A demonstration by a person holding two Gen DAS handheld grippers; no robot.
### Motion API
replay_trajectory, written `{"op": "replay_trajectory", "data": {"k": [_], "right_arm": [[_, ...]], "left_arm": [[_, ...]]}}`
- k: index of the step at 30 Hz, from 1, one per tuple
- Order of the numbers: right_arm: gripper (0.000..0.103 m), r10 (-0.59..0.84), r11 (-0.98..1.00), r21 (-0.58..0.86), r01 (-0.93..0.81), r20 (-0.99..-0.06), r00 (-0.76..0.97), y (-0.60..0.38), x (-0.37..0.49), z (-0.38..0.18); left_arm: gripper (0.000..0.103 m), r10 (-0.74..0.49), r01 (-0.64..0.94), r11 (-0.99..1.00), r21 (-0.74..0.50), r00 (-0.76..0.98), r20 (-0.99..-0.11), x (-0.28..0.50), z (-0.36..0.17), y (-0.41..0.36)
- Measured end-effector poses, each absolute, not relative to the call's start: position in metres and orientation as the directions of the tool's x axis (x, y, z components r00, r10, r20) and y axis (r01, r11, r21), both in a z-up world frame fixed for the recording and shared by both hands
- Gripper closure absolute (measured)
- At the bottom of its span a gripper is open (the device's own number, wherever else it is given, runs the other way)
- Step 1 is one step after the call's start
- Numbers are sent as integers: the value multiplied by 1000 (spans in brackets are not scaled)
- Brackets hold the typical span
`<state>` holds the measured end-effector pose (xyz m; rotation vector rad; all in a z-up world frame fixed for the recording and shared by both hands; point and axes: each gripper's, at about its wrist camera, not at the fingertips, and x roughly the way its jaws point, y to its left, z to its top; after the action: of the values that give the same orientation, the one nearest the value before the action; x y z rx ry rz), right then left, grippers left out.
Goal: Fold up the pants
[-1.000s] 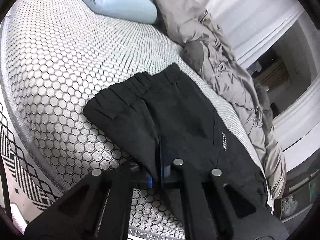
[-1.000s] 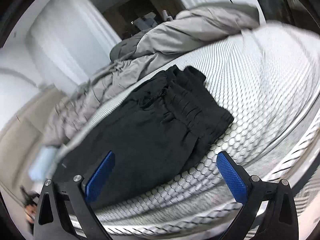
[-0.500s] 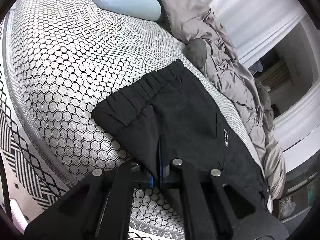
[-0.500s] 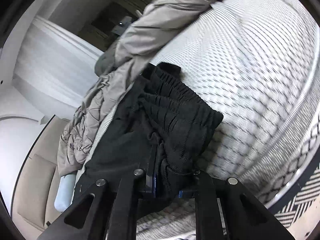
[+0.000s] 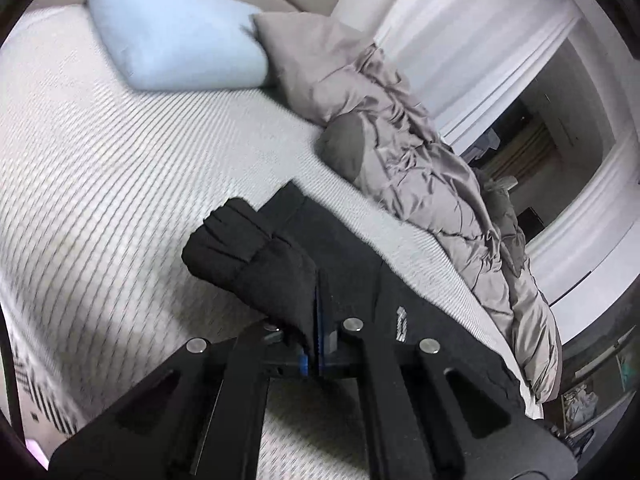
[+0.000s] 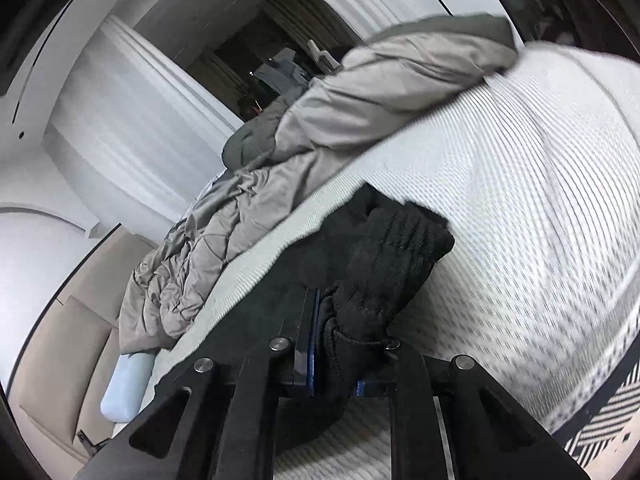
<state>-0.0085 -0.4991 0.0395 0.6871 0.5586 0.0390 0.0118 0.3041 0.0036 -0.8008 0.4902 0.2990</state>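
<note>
Both tongs, left [image 5: 320, 320] and right [image 6: 320, 336], pinch raised black pants [image 5: 280, 280].

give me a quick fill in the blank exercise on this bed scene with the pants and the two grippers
1. The pants clamped by the left gripper are ____ in colour.
2. The pillow at the head of the bed is light ____.
3. The right gripper is shut on the ____ end of the pants.
4. The bunched grey ____ lies along the far side of the bed.

Missing words: black; blue; waistband; duvet
</note>
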Motion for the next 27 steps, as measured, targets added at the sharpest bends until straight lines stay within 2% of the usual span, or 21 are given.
{"op": "replay_trajectory", "data": {"k": [5, 7, 8, 9, 10, 11, 12, 13, 16, 17, 21, 22, 26, 27], "right_arm": [[90, 175, 794, 582, 177, -497, 850, -493, 63, 74], [89, 176, 793, 577, 197, -526, 832, -491, 111, 79], [82, 156, 801, 556, 223, -554, 818, -488, 140, 80], [76, 146, 812, 534, 237, -578, 803, -486, 164, 79], [55, 142, 815, 522, 252, -602, 786, -483, 193, 76], [43, 146, 811, 521, 266, -620, 771, -483, 219, 70], [42, 132, 809, 511, 290, -640, 757, -483, 236, 64], [41, 80, 814, 474, 334, -662, 745, -483, 250, 58], [33, 12, 827, 418, 375, -681, 733, -486, 258, 50], [27, 8, 830, 417, 371, -674, 739, -486, 253, 49], [18, -33, 848, 391, 357, -633, 773, -483, 219, 49], [17, -14, 843, 416, 340, -617, 787, -481, 203, 46], [16, 74, 826, 486, 287, -597, 799, -467, 169, 44], [15, 95, 828, 497, 262, -583, 807, -459, 161, 43]], "left_arm": [[103, 105, -468, 709, -527, 809, -578, 102, 40, 318], [97, 106, -487, 742, -462, 765, -635, 155, 43, 323], [93, 97, -489, 742, -459, 755, -648, 175, 41, 327], [81, 81, -491, 743, -455, 741, -667, 196, 37, 331], [72, 71, -501, 741, -448, 721, -689, 214, 33, 335], [65, 71, -511, 739, -439, 708, -703, 222, 28, 339], [48, 64, -514, 745, -425, 690, -721, 230, 26, 341], [36, 66, -514, 748, -419, 687, -724, 230, 24, 342], [24, 99, -510, 762, -399, 701, -707, 211, 26, 342], [24, 105, -515, 760, -397, 699, -707, 201, 25, 341], [26, 43, -514, 698, -498, 725, -687, 152, -2, 331], [32, 1, -506, 673, -539, 729, -684, 144, -11, 324], [40, -133, -450, 628, -635, 742, -657, 130, -44, 289], [46, -163, -441, 628, -641, 731, -663, 134, -52, 280]]}}
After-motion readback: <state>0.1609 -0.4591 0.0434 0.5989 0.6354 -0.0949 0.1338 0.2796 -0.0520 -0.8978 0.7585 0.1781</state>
